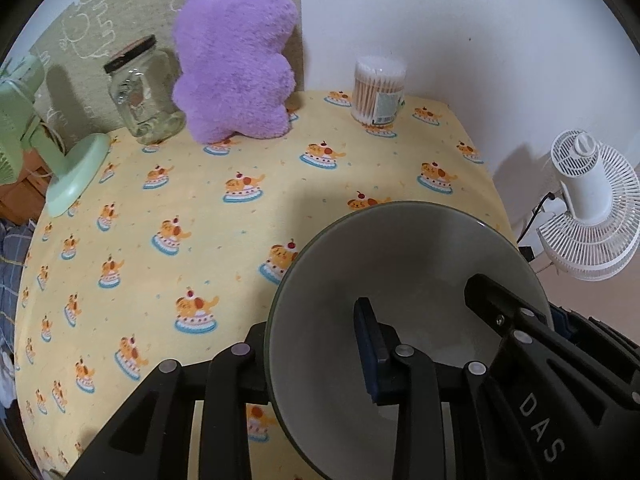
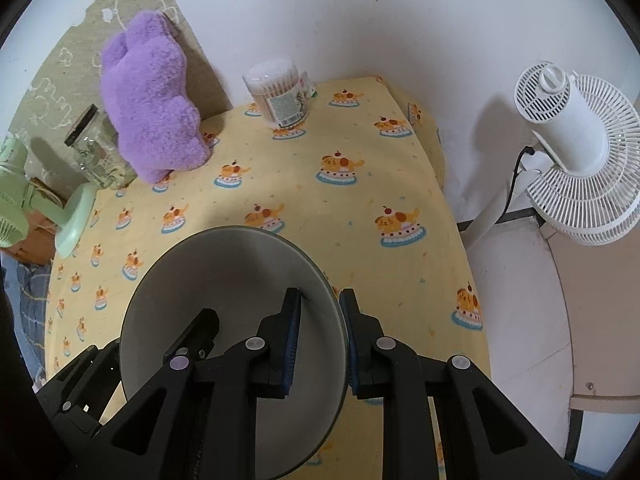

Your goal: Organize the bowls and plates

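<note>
Left gripper (image 1: 316, 360): clamped on the left wall of the bowl, one finger outside the rim at lower left, the other finger with its blue pad (image 1: 370, 356) inside the basin. In the right wrist view its black fingertip (image 2: 200, 328) reaches into the bowl from the left.

Right gripper (image 2: 320, 340): clamped on the right wall of the same bowl, one blue pad pressed to the inner face, the other to the outer face. In the left wrist view its finger (image 1: 500, 304) shows inside the bowl at right.

Bowl (image 1: 404, 280): grey inside with a dark rim, tilted so that its open mouth faces both cameras, held between the two grippers above the near right part of the desk. Whether its base touches the cloth cannot be told.

Desk (image 1: 200, 240): covered by a yellow cloth printed with dogs on cakes.

Green fan (image 1: 72, 176): pale green base on the left edge of the desk, its head partly out of frame.

Glass jar (image 1: 142, 92): clear with a dark lid, at the far left, just beside the plush.

Purple plush (image 1: 236, 60): upright, leaning on the back wall at the far middle of the desk.

Cotton swab tub (image 1: 378, 88): clear round container at the far right corner, well apart from the plush.

White fan (image 2: 576, 152): off the desk to the right, near the white wall.
</note>
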`<state>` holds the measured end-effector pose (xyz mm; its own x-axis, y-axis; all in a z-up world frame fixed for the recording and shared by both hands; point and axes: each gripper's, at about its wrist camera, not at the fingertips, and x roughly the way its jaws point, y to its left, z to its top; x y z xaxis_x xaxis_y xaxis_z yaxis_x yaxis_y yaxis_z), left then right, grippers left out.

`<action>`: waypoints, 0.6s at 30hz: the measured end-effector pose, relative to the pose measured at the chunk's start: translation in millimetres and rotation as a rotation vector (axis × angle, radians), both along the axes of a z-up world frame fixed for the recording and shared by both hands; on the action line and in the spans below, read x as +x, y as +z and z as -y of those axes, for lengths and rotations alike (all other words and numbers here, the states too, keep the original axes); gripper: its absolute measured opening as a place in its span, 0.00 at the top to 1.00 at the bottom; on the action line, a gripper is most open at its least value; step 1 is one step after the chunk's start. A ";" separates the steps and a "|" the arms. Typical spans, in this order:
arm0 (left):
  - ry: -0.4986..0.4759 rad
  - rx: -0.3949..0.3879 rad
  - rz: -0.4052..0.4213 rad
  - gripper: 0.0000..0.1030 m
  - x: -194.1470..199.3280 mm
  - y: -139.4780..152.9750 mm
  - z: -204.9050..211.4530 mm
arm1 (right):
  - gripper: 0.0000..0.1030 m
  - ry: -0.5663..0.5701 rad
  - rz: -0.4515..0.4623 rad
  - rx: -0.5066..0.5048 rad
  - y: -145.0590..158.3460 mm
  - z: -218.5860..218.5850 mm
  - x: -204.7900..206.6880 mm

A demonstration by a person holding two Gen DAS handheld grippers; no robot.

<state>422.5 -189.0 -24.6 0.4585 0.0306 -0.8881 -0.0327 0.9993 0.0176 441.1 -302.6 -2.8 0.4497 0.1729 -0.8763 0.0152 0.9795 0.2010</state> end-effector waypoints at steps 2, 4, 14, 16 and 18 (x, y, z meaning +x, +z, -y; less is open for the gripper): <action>0.002 -0.005 0.005 0.71 -5.5 5.5 -2.2 | 0.77 0.002 0.005 -0.003 4.8 -2.0 -4.5; 0.000 -0.009 0.013 0.71 -12.2 11.2 -3.3 | 0.77 0.003 0.013 -0.008 11.2 -4.1 -11.6; -0.012 -0.034 0.033 0.71 -43.5 39.2 -12.9 | 0.77 -0.014 0.035 -0.029 41.0 -12.7 -45.4; -0.017 -0.038 0.039 0.71 -51.1 45.5 -17.1 | 0.77 -0.018 0.041 -0.034 47.4 -17.3 -54.3; -0.024 -0.041 0.046 0.71 -59.1 52.1 -23.0 | 0.77 -0.023 0.049 -0.037 54.4 -23.2 -63.9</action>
